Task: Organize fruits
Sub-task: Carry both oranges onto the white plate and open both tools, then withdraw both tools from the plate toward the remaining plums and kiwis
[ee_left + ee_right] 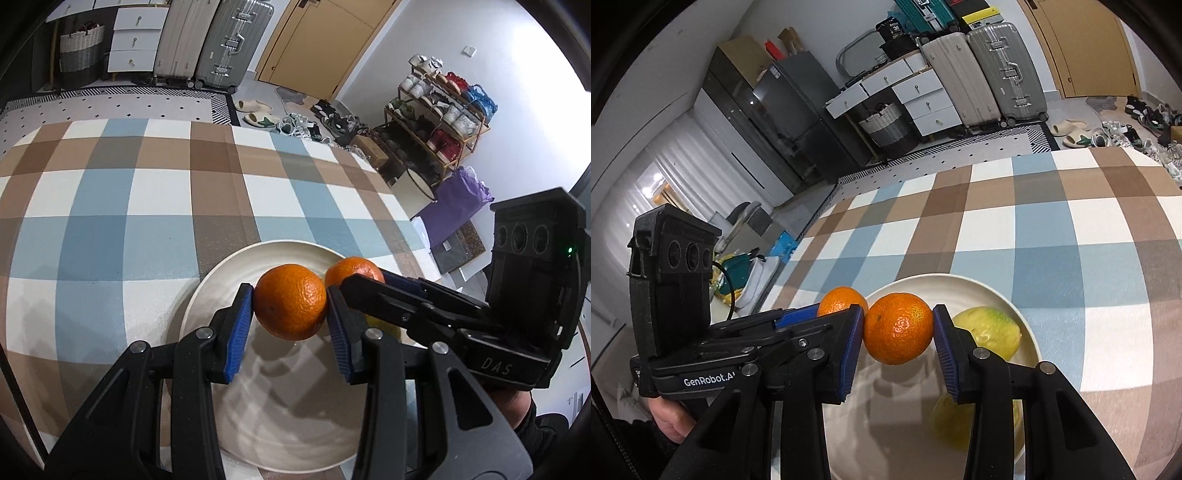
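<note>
You have one round orange mandarin (290,301) clamped between the blue ribbed pads of your left gripper (290,314), jaws narrowed onto its sides and carrying it clear above the white ceramic plate (221,280). Your right gripper (898,334) is likewise closed down on a second orange mandarin (898,328), pads pressing on both flanks. In the left view the two fruits sit just beside each other, possibly touching; I cannot tell which.

Both mandarins hang over the plate, which rests on the blue, brown and white checked tablecloth (110,206). In the right wrist view two yellow-green fruits (988,330) already lie on the plate's right half, one partly hidden behind your right finger. The bare left and centre of the plate is where the mandarins appear bound, and holding them side by side suggests you mean to set them down together as a group.

My judgement: the collecting stage is nearly done, with lowering and release remaining. Round fruit will roll on a shallow plate, so set each against the rim's slope or a neighbour before letting go.
</note>
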A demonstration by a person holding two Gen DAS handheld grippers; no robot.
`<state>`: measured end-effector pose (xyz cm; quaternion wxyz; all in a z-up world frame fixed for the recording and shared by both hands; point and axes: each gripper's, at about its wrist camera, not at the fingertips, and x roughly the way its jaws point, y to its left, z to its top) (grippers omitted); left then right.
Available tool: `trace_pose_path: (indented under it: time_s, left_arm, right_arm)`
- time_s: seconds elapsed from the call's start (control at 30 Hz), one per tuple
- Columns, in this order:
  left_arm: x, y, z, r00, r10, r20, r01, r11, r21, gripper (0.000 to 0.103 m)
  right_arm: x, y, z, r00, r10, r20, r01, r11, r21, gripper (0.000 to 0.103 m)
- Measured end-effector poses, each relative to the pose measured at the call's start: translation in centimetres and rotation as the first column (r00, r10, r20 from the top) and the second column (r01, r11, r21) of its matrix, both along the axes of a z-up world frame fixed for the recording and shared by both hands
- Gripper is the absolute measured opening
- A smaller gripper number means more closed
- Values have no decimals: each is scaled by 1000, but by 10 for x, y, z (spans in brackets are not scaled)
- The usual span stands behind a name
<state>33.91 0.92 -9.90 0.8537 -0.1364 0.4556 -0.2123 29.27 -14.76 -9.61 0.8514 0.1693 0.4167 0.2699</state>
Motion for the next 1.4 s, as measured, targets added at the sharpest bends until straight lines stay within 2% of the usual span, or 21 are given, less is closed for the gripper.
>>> trace_pose_path:
  time_s: [0.2, 0.3, 0.47, 0.53, 0.57, 0.67, 0.77, 0.97, 1.17, 1.4]
  left_arm:
    - [5, -2, -12, 1000, -25, 6, 25, 1000, -5, 37]
    - [6, -5, -14, 1000, -24, 18, 24, 999, 21, 37]
    - [9, -5, -19, 1000, -25, -5, 25, 1000, 17, 37]
    - [9, -6, -20, 1000, -23, -8, 23, 999, 32, 37]
    - [8, -5, -19, 1000, -21, -4, 21, 999, 37, 37]
    - [5, -3, -13, 1000, -17, 8, 16, 999, 42, 38]
    - [0, 2, -6, 1000, -2, 15, 2, 999, 42, 45]
    - [-19, 12, 12, 999, 36, 38, -38, 998, 52, 47]
    - [-48, 13, 27, 994, 66, 92, -79, 987, 141, 49]
    - [-84, 10, 46, 987, 85, 138, -109, 978, 178, 53]
  right_arm:
    - [6, -4, -4, 998, -53, -14, 53, 998, 31, 39]
    - [8, -1, -5, 998, -64, -4, 64, 998, 8, 39]
    - [10, 2, -7, 998, -70, -3, 70, 997, -18, 39]
    - [9, 2, -7, 998, -71, 2, 71, 997, -24, 43]
    - [8, 1, -5, 997, -73, 9, 73, 997, -24, 50]
    - [4, -2, 1, 996, -84, 37, 85, 996, -18, 53]
    - [-1, -8, 8, 993, -108, 55, 108, 994, -8, 54]
    - [-21, -20, 26, 988, -126, 92, 128, 992, -8, 63]
    - [-46, -28, 35, 986, -138, 98, 138, 990, 7, 64]
    - [-79, -32, 50, 980, -144, 136, 144, 990, 5, 64]
